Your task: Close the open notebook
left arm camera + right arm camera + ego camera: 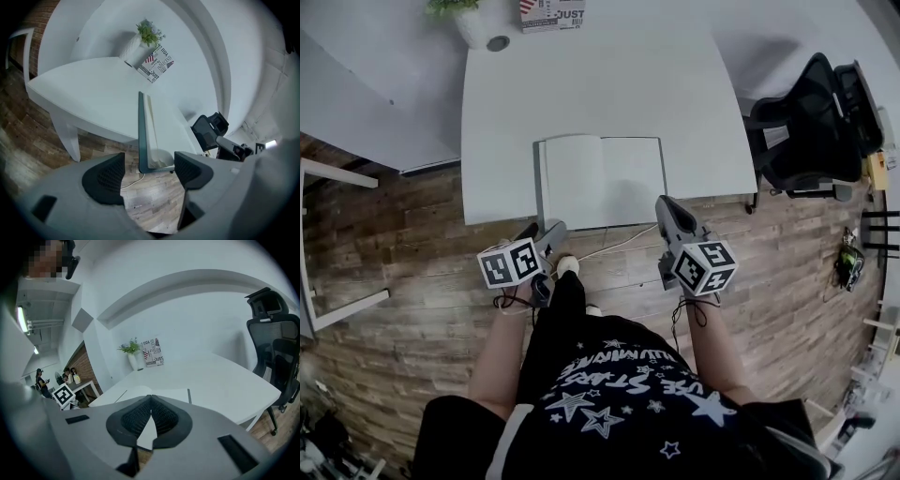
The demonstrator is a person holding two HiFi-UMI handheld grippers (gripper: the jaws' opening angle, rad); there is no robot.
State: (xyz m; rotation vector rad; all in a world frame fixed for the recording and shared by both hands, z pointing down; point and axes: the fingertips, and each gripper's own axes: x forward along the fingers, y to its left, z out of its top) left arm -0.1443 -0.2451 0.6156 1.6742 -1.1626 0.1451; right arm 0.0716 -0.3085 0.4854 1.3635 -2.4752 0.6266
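The open notebook (600, 180) lies flat with blank white pages at the near edge of the white table (581, 84). My left gripper (553, 229) hovers just off the table edge by the notebook's near left corner. It is open, and in the left gripper view (149, 168) nothing is between its fingers; the notebook's dark cover edge (140, 136) shows beyond them. My right gripper (667, 204) sits over the notebook's near right corner. Its jaws (150, 398) are shut and hold nothing, with the notebook's pages (176, 393) showing just past them.
A potted plant (467, 21) and a printed sign (551, 13) stand at the table's far edge. A black office chair (811, 122) is on the right. A white cable (614, 246) runs across the wooden floor below the table edge. A white frame (328, 234) stands at left.
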